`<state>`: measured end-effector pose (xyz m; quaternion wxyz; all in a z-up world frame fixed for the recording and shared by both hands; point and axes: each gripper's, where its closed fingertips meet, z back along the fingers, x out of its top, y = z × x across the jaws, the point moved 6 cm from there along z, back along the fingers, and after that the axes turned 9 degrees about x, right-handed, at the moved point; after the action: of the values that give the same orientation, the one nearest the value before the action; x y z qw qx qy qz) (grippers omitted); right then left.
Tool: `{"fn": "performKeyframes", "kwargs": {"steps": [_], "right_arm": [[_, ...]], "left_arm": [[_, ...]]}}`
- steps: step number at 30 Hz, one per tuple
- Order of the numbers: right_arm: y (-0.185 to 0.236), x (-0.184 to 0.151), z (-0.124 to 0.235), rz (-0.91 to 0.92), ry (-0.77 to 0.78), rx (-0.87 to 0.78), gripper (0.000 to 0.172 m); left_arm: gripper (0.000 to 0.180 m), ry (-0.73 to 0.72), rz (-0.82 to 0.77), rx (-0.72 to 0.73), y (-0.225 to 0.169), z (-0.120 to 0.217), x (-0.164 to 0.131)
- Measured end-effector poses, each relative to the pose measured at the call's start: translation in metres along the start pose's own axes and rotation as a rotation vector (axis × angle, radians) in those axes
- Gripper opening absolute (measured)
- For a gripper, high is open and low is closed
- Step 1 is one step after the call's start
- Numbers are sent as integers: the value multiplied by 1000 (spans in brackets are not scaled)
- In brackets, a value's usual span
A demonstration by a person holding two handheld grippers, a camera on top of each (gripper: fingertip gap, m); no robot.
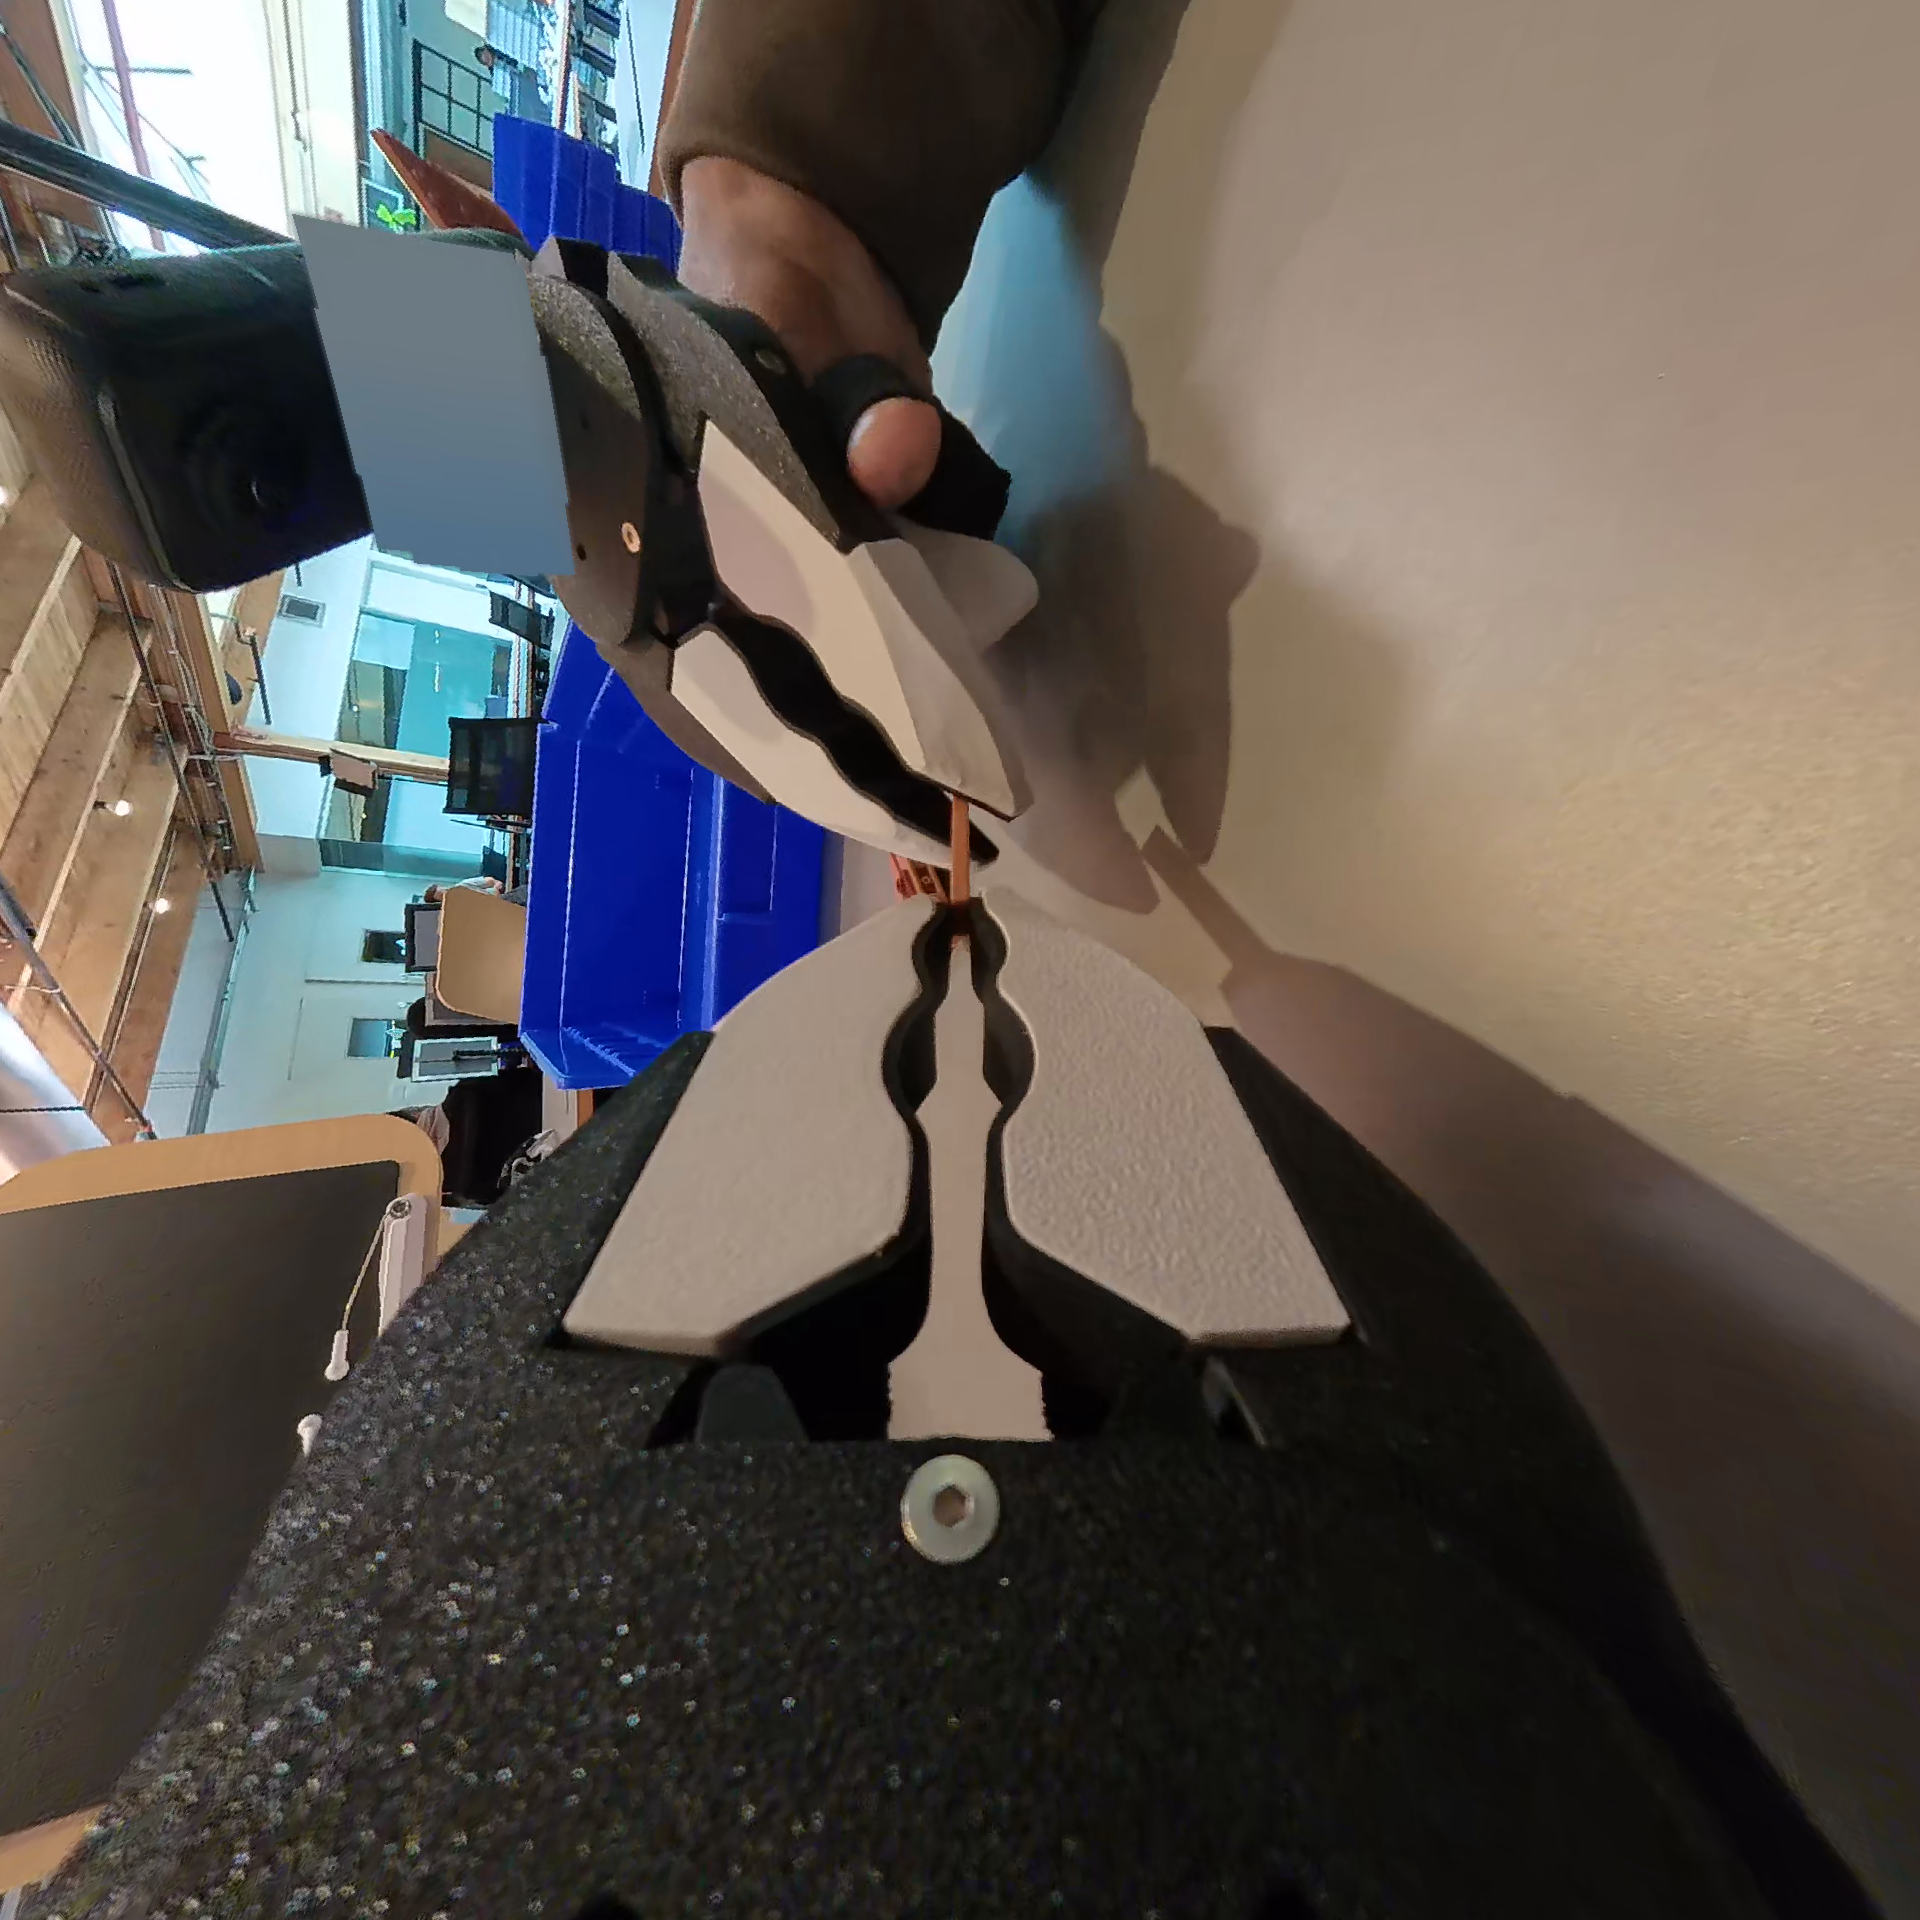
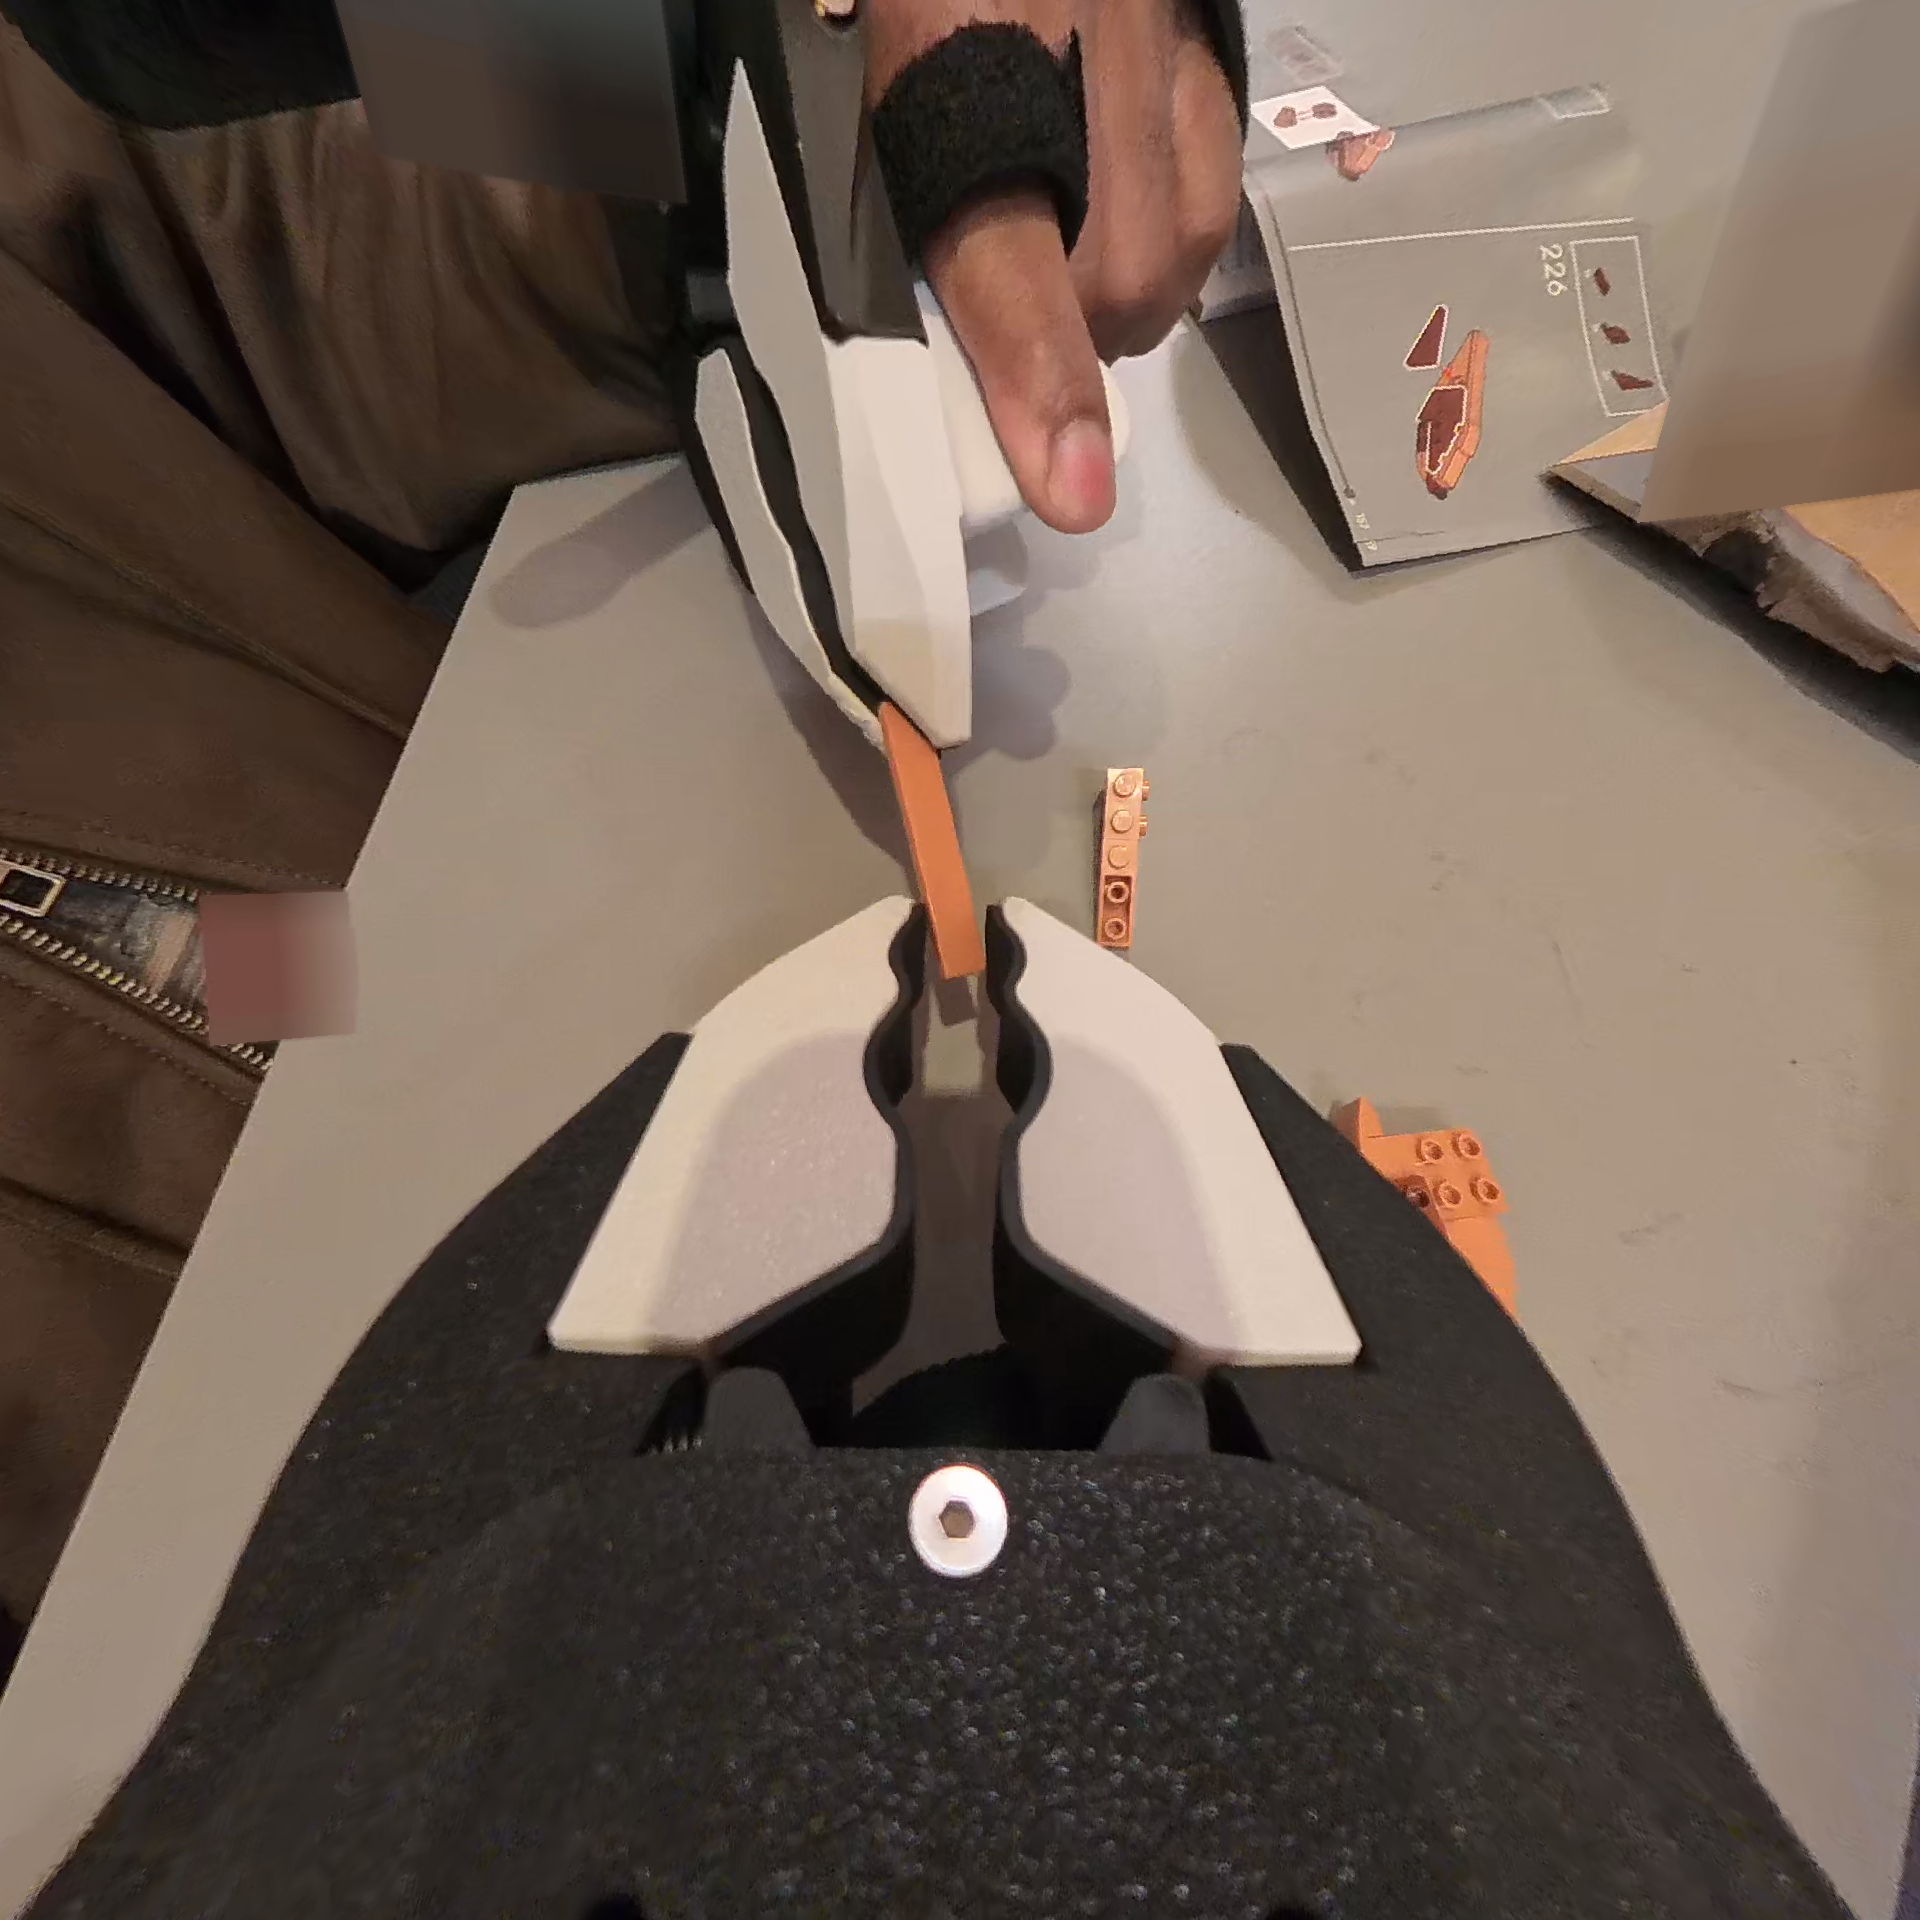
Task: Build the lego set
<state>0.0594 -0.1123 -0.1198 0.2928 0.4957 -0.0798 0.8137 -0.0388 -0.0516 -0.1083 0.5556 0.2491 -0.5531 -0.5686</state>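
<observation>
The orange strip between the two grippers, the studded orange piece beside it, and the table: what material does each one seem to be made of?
Orange strip: probably hard plastic, smooth and flat, with crisp edges and no studs on the face shown.
Studded orange piece: moulded plastic, slightly glossy; its round studs catch the light.
Table: matte grey surface, perhaps laminate or painted board; faint scuffs, no grain visible.

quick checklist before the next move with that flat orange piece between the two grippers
1. Left gripper clamped on the flat orange piece: ok, its fingers are shut on one end.
2. Right gripper gripping the other end: not ok, there is a gap on the right-hand side.
3. Piece in line with the right jaws: not ok, it sits tilted.
4. Piece lifted off the grey table: ok.
5. Studded orange brick out of the way: ok, lying apart to the right.
6. Orange brick cluster: ok, beside the right gripper, untouched.
</observation>
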Motion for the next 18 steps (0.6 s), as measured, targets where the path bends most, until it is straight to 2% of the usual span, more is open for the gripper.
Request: {"fn": "performKeyframes", "kwargs": {"steps": [3, 5, 8, 10, 12, 15, 18], "right_arm": [[-1, 1, 1, 13, 4, -21, 8], [-4, 3, 5, 13, -15, -51, 8], [-9, 7, 13, 16, -39, -112, 7], [-12, 8, 17, 14, -55, -150, 7], [-14, 9, 18, 10, -64, -173, 7], [-16, 8, 16, 14, -47, -191, 7], [-16, 7, 14, 13, -36, -192, 7]], "left_arm": [[3, 23, 30, 11, 1, -1, -4], [6, 35, 128, 19, 6, -1, -10], [24, 61, 399, -40, 13, 3, -24], [30, 130, 569, -59, 17, 3, -40], [34, 198, 732, -161, 9, 1, -51], [38, 253, 843, -270, -4, -3, -59], [38, 307, 865, -332, -13, -6, -63]]}}
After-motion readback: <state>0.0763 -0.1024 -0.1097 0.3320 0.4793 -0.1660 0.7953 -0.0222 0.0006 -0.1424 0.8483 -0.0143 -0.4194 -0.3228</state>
